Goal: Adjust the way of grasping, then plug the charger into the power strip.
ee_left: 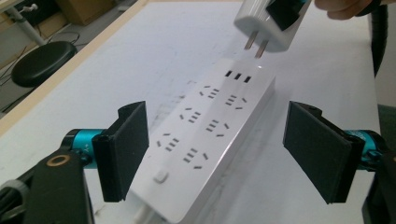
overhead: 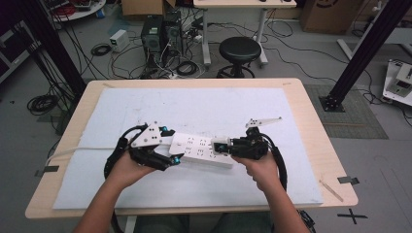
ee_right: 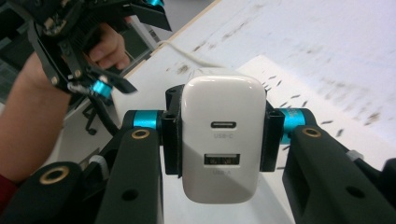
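From above, a white power strip [overhead: 201, 149] lies across the pale mat [overhead: 194, 107] on the wooden table [overhead: 311, 121], its cord [overhead: 77, 149] running off to the left edge. The left gripper [overhead: 167, 145] sits over the strip's left end. Its own view adds what the high view cannot: the jaws stand wide apart, one on each side of the power strip [ee_left: 205, 135], gripping nothing, with rows of sockets running away between them. The right gripper [overhead: 227, 145] meets the strip's right end. The left gripper view shows the white charger [ee_left: 273, 25] held just above the far sockets, its two prongs clear of them. The right gripper view shows the jaws clamped on the charger [ee_right: 223, 140], whose back face carries USB-C and USB-A ports.
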Available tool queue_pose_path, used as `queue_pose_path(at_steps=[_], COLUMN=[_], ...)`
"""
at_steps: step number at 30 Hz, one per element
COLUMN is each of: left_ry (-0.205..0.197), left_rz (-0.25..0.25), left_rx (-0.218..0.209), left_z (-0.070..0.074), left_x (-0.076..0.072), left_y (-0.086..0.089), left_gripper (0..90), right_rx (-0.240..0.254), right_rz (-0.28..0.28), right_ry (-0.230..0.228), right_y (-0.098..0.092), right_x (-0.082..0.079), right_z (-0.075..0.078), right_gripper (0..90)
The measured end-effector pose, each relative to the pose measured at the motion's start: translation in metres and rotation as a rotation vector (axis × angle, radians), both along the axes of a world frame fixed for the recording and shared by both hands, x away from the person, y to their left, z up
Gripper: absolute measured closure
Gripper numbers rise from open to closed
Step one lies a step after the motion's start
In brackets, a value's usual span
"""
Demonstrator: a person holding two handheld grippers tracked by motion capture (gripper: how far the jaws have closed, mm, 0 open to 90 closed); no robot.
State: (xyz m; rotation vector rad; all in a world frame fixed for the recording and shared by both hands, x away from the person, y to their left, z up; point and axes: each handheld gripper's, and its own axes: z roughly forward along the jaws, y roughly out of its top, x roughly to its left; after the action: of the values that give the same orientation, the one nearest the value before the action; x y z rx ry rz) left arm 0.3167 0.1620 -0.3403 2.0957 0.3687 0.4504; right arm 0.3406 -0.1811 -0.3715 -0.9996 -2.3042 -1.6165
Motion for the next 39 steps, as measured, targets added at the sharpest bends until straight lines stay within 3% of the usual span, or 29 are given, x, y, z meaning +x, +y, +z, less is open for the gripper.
queue_pose_path(at_steps=[7, 11, 18, 21, 26, 27, 28, 33, 35, 39], left_ry=[0.022, 0.035, 0.068, 0.076, 0.075, 0.074, 0.068, 0.048, 0.05, 0.054], left_rz=[0.038, 0.058, 0.087, 0.106, 0.117, 0.119, 0.12, 0.154, 0.158, 0.164], left_rx=[0.009, 0.017, 0.048, 0.033, 0.048, 0.046, 0.049, 0.031, 0.019, 0.021], left_z=[0.021, 0.022, 0.023, 0.022, 0.021, 0.022, 0.023, 0.021, 0.019, 0.015], left_x=[0.011, 0.017, 0.027, 0.029, 0.029, 0.027, 0.027, 0.025, 0.024, 0.022], left_y=[0.022, 0.029, 0.036, 0.041, 0.048, 0.055, 0.059, 0.071, 0.075, 0.081], left_gripper=[22.2, 21.3, 20.3, 20.2, 20.2, 20.2, 20.2, 20.2, 20.2, 20.2], right_rx=[-0.015, -0.017, -0.062, -0.087, -0.148, -0.158, -0.2, -0.262, -0.335, -0.429], right_rz=[-0.006, -0.017, -0.011, 0.016, 0.033, 0.033, 0.04, 0.061, 0.099, 0.128], right_ry=[-0.013, -0.021, -0.034, -0.052, -0.094, -0.111, -0.153, -0.208, -0.27, -0.295], right_y=[-0.007, -0.007, -0.008, -0.006, 0.001, 0.003, 0.009, 0.018, 0.024, 0.028], right_x=[0.002, 0.003, 0.007, 0.011, 0.017, 0.019, 0.023, 0.028, 0.034, 0.044], right_z=[0.009, 0.009, 0.012, 0.014, 0.014, 0.014, 0.019, 0.025, 0.029, 0.036], right_gripper=[63.2, 63.2, 63.2, 63.2, 63.2, 63.2, 63.2, 63.2, 63.2, 63.2])
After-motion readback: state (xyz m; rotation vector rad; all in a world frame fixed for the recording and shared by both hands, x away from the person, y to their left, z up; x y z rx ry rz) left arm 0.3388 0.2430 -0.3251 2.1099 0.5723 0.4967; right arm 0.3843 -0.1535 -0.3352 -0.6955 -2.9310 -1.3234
